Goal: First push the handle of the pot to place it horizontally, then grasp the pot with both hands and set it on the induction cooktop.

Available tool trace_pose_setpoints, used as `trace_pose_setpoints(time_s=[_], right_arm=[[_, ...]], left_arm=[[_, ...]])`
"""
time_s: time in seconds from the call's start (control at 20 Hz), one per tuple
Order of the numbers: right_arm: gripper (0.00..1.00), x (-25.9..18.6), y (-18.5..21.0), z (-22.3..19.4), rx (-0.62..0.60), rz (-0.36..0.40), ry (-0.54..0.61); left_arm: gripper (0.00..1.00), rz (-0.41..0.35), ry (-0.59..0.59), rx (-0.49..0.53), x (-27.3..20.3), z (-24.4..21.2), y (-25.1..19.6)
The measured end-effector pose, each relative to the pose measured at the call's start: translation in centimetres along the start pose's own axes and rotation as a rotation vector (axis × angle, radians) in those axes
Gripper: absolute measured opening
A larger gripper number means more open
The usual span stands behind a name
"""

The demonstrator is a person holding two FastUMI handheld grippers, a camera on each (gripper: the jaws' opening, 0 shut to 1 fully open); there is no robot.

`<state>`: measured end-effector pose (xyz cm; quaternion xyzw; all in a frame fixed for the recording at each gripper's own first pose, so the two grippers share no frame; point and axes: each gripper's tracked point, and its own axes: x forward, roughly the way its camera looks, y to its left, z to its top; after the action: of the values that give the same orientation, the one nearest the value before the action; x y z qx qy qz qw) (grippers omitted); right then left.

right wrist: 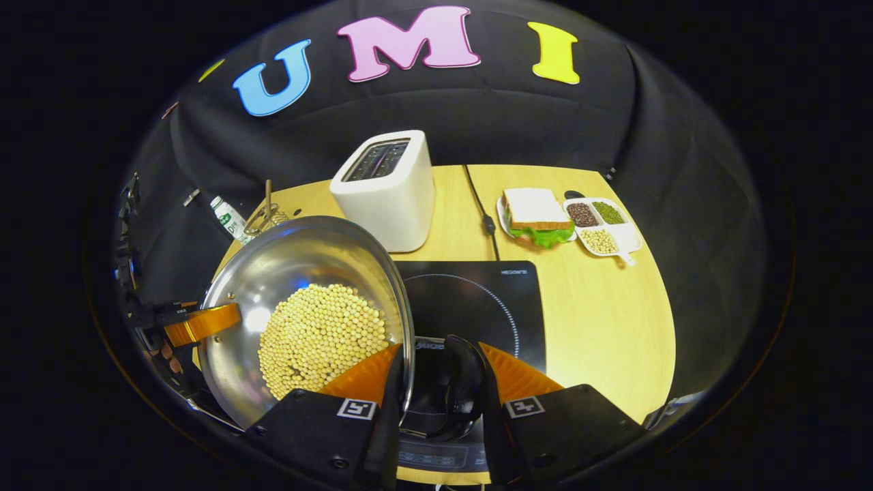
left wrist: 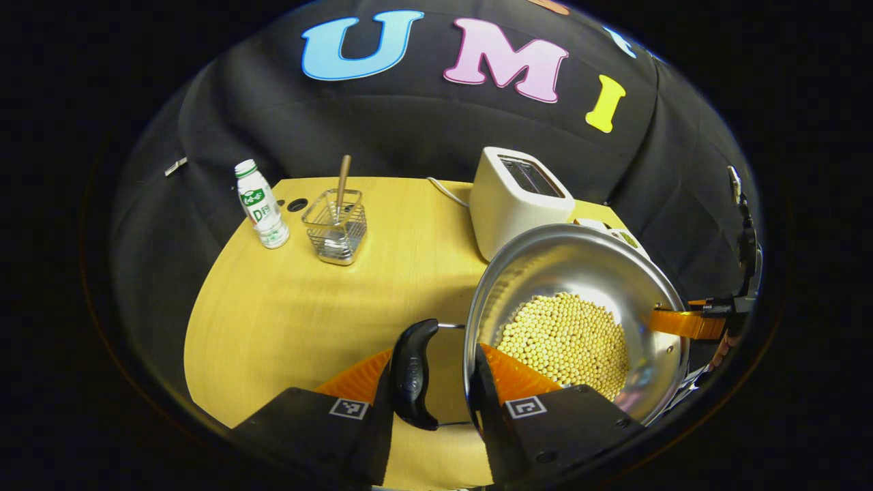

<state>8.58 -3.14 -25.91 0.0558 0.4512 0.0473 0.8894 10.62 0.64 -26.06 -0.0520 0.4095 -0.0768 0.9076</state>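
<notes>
The left hand-held gripper (left wrist: 436, 382) is closed on the pot's black side handle (left wrist: 413, 374), and the right hand-held gripper (right wrist: 436, 385) pinches the opposite handle (right wrist: 458, 387) — both fingers press on each. The steel pot (right wrist: 273, 273) hangs between them, seemingly lifted, beside the induction cooktop (right wrist: 477, 300). Filled with soybeans (left wrist: 566, 337), it is probably heavy; the polished wall looks slippery, so the handles are the right holding place. Farther off on the worktop (left wrist: 286, 307) stands a toaster (right wrist: 389, 187).
</notes>
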Motion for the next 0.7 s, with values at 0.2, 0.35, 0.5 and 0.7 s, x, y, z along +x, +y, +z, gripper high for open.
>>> trace_pose_setpoints(time_s=[0.2, 0.35, 0.5, 0.7], right_arm=[[0.53, 0.5, -3.5, 0.4, 0.003, -0.005, -0.004], [0.53, 1.0, -5.8, 0.3, 0.010, -0.005, -0.002], [0.53, 1.6, -7.6, -0.1, 0.021, -0.007, 0.006], [0.53, 2.5, -9.7, -0.3, 0.039, -0.016, 0.016]], left_arm=[[0.58, -0.006, 0.001, 0.000, 1.5, 0.1, -3.3], [0.58, -0.003, 0.006, 0.004, 2.6, 0.0, -5.2], [0.58, -0.005, 0.013, 0.011, 3.7, -0.3, -6.8], [0.58, -0.012, 0.022, 0.021, 5.5, -0.4, -8.6]])
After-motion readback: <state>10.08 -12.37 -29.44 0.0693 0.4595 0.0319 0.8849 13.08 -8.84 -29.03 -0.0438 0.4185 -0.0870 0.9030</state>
